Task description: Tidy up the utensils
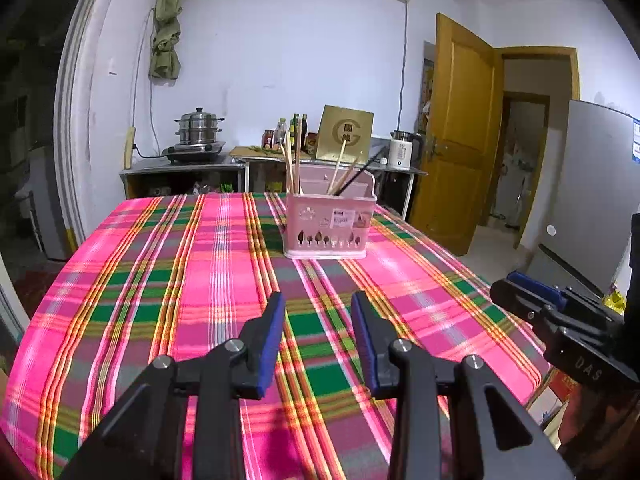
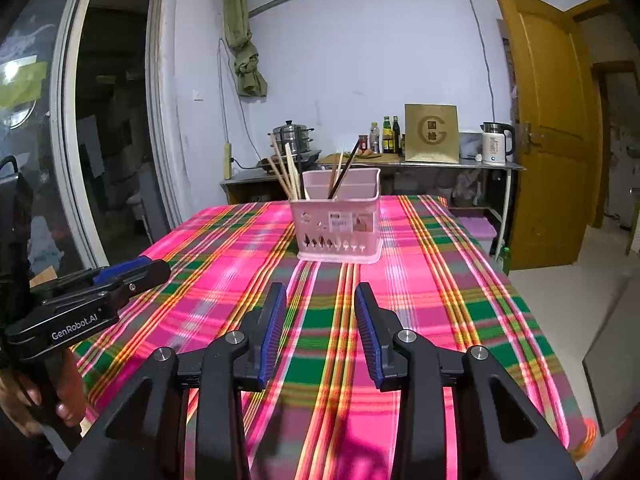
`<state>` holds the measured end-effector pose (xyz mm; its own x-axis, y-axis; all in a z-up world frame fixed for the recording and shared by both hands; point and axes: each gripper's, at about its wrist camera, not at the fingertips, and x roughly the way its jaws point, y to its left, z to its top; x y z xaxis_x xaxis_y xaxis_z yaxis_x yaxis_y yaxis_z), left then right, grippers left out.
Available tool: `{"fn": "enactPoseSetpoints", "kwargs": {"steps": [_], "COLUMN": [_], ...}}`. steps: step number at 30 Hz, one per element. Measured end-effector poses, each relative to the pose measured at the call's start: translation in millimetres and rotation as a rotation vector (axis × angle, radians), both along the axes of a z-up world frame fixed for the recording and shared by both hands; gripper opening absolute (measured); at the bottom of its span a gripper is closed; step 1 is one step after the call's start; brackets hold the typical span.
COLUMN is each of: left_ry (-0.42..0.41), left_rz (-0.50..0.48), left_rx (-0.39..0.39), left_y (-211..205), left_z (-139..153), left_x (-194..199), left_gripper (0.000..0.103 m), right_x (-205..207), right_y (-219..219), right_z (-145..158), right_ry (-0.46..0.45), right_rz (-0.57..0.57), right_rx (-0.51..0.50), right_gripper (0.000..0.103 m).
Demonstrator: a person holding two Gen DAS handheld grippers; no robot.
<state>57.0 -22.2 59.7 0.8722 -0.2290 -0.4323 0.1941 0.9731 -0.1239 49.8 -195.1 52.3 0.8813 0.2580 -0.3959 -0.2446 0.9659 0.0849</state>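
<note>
Desk: plaid cloth in pink, green and orange, covering the top.
Holder: pink plastic utensil caddy, upright near the far edge, centre-right.
Contents: wooden chopsticks in the left compartment, a second bundle with one dark chopstick leaning right; long axes near vertical.
Left gripper: fingers parted, nothing between them.
Right gripper: fingers parted, nothing between them.
Key relation: caddy lies straight ahead and far of both pairs of fingers, well apart; neither hand is clearly nearer.
Loose utensils: none visible on the cloth.
</note>
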Motion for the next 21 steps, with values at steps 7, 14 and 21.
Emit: {"fn": "enactPoseSetpoints", "kwargs": {"steps": [7,14,21], "left_ry": [0.007,-0.010,-0.007], "left_rz": [-0.002,0.003,0.000], "left_rx": [0.007,0.003,0.003], "left_y": [-1.7,-3.3,-3.3], "left_z": [-11.0,-10.3,-10.9], "left_x": [-19.6,-22.7,-23.1], "left_gripper": [0.036,0.036,0.036], "right_x": [-18.9,-25.1,-27.1], "right_y": [3.2,4.6,3.6], "right_z": [-12.2,-11.1,-10.8], "right_ry": [0.004,-0.013,-0.019], "right_rz": [-0.011,-0.017,-0.020], "right_rx": [-0.020,-0.030,-0.029], "right_gripper": [0.036,0.036,0.036]}}
